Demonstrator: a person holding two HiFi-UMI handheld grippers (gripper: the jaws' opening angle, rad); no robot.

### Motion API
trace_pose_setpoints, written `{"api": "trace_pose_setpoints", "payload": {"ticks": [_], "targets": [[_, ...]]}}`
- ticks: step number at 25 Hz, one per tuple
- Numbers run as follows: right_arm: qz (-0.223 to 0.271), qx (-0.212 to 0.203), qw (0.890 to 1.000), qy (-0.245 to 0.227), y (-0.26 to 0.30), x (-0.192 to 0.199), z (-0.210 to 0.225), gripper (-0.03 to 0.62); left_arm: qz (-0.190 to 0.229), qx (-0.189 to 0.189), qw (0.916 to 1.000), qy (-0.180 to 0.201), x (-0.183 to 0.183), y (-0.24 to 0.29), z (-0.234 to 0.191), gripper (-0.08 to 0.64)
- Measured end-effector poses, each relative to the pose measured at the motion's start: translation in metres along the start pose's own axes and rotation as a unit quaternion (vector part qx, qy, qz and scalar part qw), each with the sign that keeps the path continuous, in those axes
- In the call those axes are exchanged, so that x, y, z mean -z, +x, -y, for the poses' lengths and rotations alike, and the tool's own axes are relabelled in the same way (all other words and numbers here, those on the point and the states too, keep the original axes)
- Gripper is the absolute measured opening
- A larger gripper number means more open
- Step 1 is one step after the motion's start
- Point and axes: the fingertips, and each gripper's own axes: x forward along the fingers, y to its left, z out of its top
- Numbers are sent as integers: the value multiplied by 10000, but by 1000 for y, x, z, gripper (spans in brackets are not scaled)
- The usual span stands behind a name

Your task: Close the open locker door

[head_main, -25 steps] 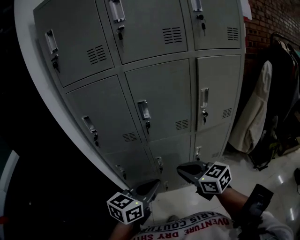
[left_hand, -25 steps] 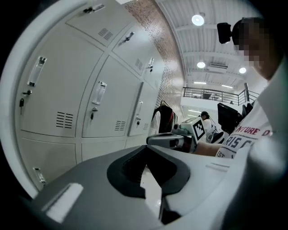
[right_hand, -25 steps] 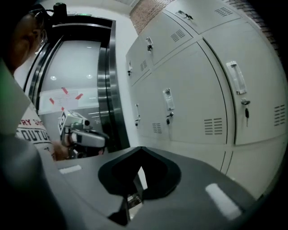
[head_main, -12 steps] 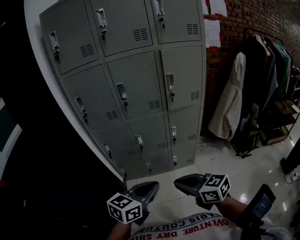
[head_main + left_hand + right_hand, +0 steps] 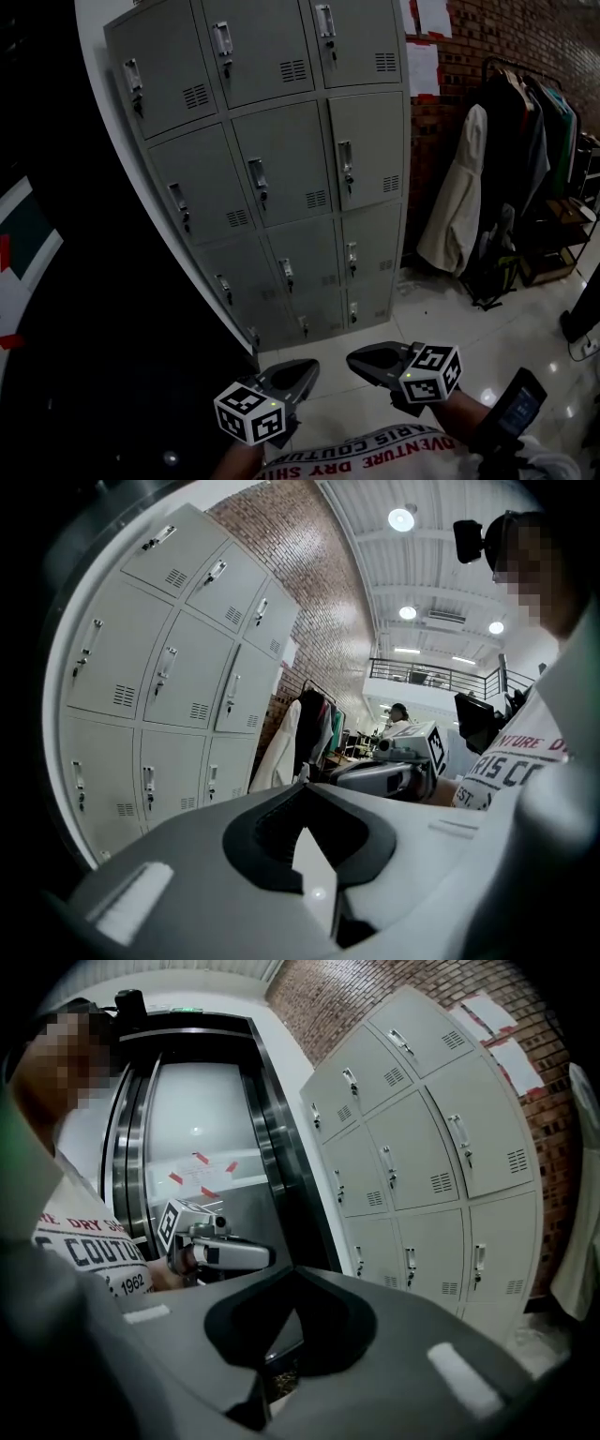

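A grey bank of lockers (image 5: 281, 169) stands against the wall, and every door I can see on it lies flush with its frame. My left gripper (image 5: 305, 371) and right gripper (image 5: 360, 359) hang low by my chest, well short of the lockers, over the shiny floor. Both are shut with nothing between the jaws. In the left gripper view the left gripper (image 5: 305, 791) points past the lockers (image 5: 159, 696) at the right gripper (image 5: 384, 775). From the right gripper view, the right gripper (image 5: 295, 1275) faces the lockers (image 5: 422, 1166), with the left gripper (image 5: 220, 1252) off to one side.
A clothes rack (image 5: 511, 169) with hanging coats stands right of the lockers against a brick wall (image 5: 450, 103) with papers (image 5: 424, 56) on it. A dark lift door (image 5: 197, 1157) is left of the lockers. A dark handheld device (image 5: 511, 412) shows at bottom right.
The lockers have shrunk and slid left in the head view as it drew back; the brick wall and clothes rack came into sight. Both grippers stayed low and shut.
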Motion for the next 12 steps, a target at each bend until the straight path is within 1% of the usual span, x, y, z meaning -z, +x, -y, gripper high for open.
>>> {"api": "trace_pose_setpoints", "payload": {"ticks": [5, 9, 12], "targets": [[72, 26, 10000, -29, 4, -5, -16, -8, 0, 46, 10000, 63, -4, -18, 6, 5], [79, 78, 9999, -113, 7, -8, -23, -8, -13, 106, 9999, 126, -5, -23, 10, 5], [100, 119, 9998, -87, 6, -9, -25, -8, -44, 112, 9998, 127, -6, -24, 10, 5]]}}
